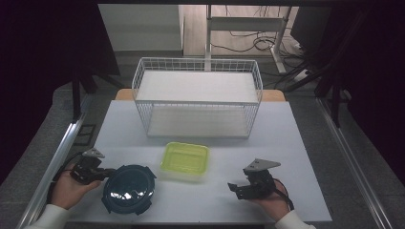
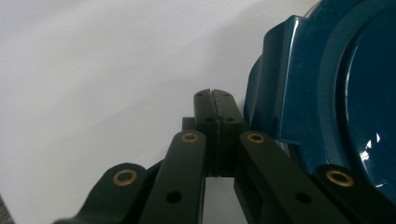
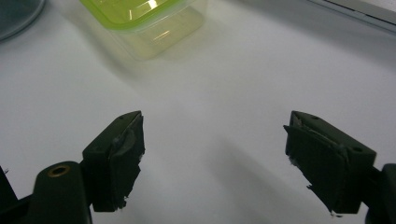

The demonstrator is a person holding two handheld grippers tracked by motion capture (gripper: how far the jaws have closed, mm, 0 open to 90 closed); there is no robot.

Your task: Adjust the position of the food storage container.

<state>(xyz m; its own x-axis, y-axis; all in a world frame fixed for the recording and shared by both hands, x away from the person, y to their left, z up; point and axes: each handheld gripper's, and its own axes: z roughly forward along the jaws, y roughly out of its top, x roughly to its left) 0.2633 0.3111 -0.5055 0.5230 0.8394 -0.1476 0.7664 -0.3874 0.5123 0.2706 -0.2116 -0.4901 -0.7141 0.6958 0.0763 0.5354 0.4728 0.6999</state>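
The left gripper (image 1: 106, 173), fingers pressed together on nothing, sat just beside the round blue container (image 1: 129, 189) at the lower left of the high view, so it needed to open before grabbing the rim, while the right gripper (image 1: 237, 189) waited wide apart.

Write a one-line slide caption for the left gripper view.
Left gripper, jaws shut with nothing between them, beside the rim of a dark teal round container on the white table.
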